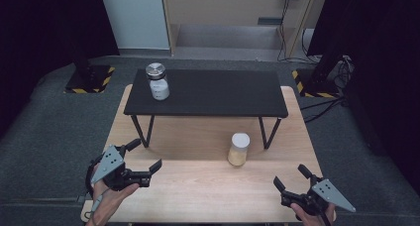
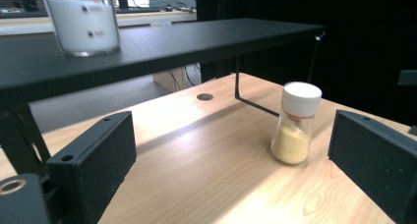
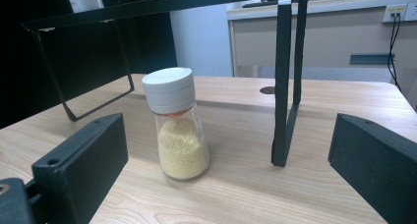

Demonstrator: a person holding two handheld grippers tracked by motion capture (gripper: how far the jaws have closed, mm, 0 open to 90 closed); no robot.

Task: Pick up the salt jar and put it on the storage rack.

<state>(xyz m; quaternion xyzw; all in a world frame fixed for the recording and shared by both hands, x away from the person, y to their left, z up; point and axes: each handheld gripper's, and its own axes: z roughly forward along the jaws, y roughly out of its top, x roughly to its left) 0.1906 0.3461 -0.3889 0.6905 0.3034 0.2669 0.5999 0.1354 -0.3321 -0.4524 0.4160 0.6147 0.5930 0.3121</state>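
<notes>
on table — one shaker (image 1: 238, 149), one jar (image 1: 157, 81); two grippers (image 1: 146, 157) (image 1: 290, 178) — jaws apart.

Seen along the left gripper (image 2: 231, 155), its two black jaws stand wide apart with nothing between them, low over the wooden surface (image 2: 196, 160). A spice jar (image 2: 295, 123) with a white cap and yellow grains stands upright ahead, nearer the right jaw. A glass jar of white powder (image 2: 83, 22) sits on the black shelf (image 2: 162, 44) above.
</notes>
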